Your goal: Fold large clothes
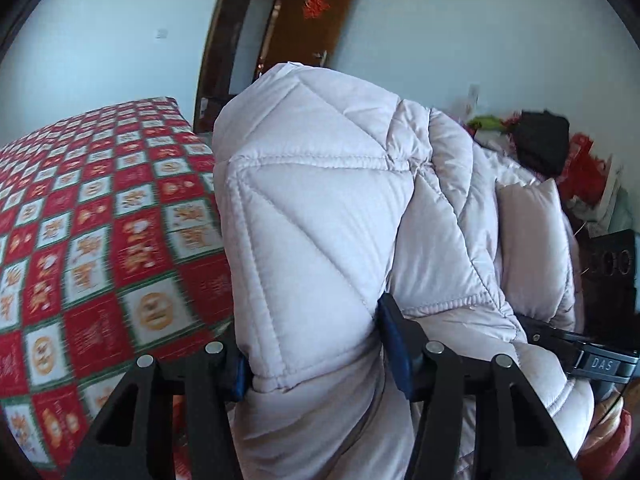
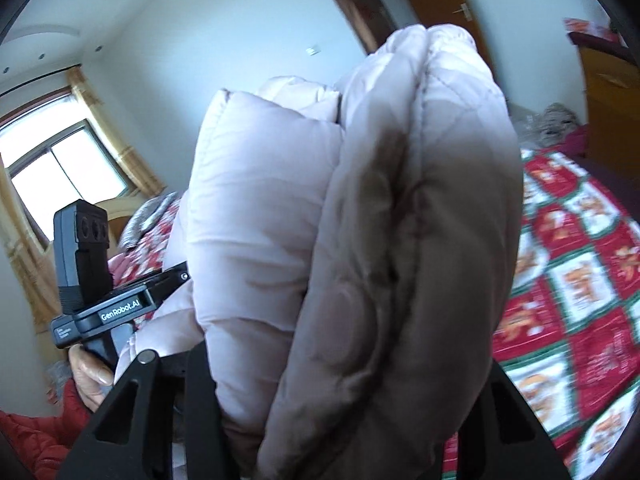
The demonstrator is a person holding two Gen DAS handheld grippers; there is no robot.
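Pale walls and a brown door (image 1: 316,12) framed a bedroom, where a bed was covered by a red, white and green patterned bedspread (image 1: 100,240). Closest to the left wrist camera, the left hand-held gripper (image 1: 316,364) was seen clenched on a thick bundle of a pale pink quilted coat (image 1: 320,208), its blue-padded fingers (image 1: 394,344) pressed into the padding on either side. The coat was held raised above the bed, bulging upward and filling the middle of the view. Just beside it on the right, the right hand-held gripper (image 1: 592,364) was partly visible, its body marked with white letters. In the right wrist view, the right hand-held gripper (image 2: 340,392) was likewise seen clamped around folded layers of the coat (image 2: 380,220), though its fingertips were hidden by the padding. To the left, the left hand-held gripper's body (image 2: 104,308) was seen held by a person's hand (image 2: 90,376) in a red sleeve. Beyond the coat, a heap of dark and red items (image 1: 552,148) lay near the far wall, and a window (image 2: 68,164) with yellow curtains was lit brightly.
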